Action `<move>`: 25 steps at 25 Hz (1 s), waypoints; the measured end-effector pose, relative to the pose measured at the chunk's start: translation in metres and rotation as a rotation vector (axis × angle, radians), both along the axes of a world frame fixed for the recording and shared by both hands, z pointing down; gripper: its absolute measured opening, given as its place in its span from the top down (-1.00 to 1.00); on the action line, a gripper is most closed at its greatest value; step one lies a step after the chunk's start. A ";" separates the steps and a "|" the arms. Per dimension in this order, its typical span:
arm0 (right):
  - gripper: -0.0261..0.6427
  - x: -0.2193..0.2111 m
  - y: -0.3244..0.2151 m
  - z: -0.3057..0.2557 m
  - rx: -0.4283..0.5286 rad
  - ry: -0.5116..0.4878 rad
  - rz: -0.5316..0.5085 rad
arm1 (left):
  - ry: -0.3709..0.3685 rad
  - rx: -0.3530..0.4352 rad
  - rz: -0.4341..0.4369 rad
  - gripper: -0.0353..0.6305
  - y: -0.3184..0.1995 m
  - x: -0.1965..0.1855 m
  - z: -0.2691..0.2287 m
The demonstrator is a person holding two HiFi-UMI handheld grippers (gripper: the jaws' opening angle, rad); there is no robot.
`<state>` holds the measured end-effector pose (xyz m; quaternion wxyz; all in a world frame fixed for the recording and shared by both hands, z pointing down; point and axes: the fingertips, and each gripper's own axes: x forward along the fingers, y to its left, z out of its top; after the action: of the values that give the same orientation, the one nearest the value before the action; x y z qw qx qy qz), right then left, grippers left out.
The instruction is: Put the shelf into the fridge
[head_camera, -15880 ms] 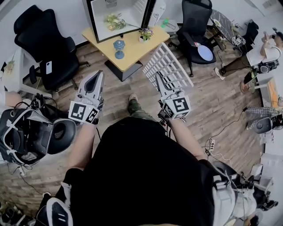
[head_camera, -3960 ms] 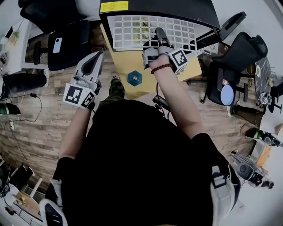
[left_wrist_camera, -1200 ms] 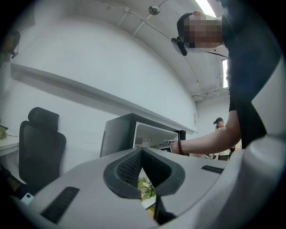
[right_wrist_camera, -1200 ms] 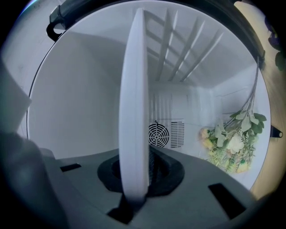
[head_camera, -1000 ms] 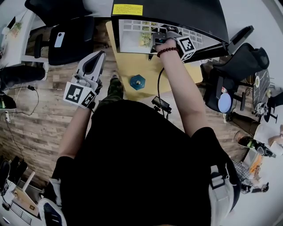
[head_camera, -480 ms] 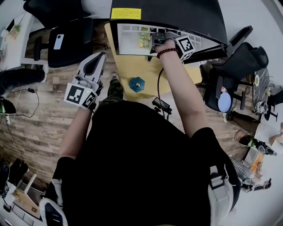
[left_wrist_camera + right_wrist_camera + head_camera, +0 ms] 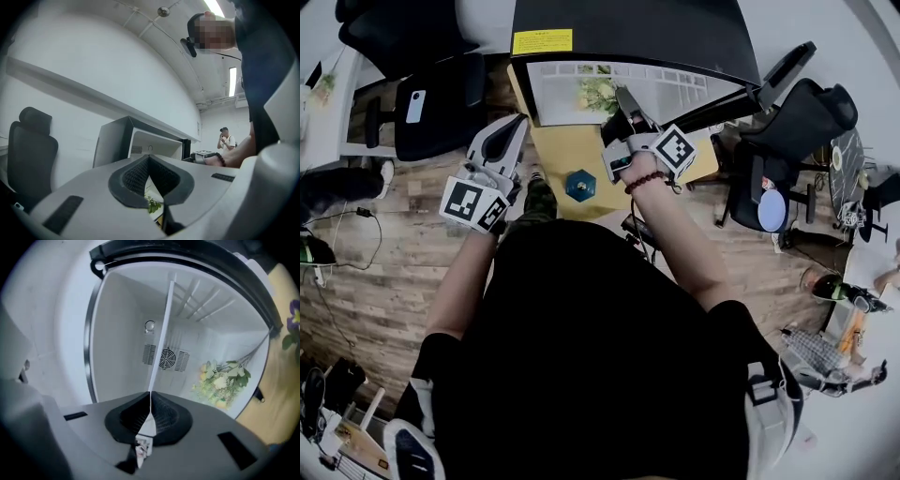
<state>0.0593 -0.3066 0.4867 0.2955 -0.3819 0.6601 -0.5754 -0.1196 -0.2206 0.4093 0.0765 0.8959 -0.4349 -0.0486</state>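
— Head view: where was the shelf (image 7: 680,80)?
— Inside the fridge (image 7: 628,28) at twelve o'clock, with my right gripper (image 7: 625,97) just outside.
— Left gripper view?
— My left gripper (image 7: 151,161) was clenched and empty.
— Right gripper view?
— Clenched on nothing. The shelf looked placed, so next I'd check its seating.

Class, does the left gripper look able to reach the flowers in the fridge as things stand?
Probably yes: the fridge stands open toward the person and the flowers lie in plain view inside, though the right gripper hangs at the opening and might crowd the left gripper.
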 end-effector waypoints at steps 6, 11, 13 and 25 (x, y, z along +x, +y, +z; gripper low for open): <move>0.92 0.015 0.052 -0.014 0.341 0.631 -0.201 | -0.001 0.000 0.038 0.84 0.006 0.019 -0.001; 0.91 0.030 0.078 -0.033 0.586 1.065 -0.271 | -0.006 0.013 0.046 0.84 0.013 0.029 -0.005; 0.91 0.030 0.090 -0.043 0.682 1.198 -0.285 | -0.009 0.021 0.048 0.84 0.016 0.032 -0.007; 0.89 0.046 0.116 -0.105 0.886 1.290 -0.063 | -0.033 0.129 -0.001 0.84 0.036 0.030 -0.033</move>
<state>0.1051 -0.1905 0.3821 -0.0380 -0.4682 0.8801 0.0691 -0.0896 -0.1848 0.3760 0.0113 0.8994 -0.4325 -0.0621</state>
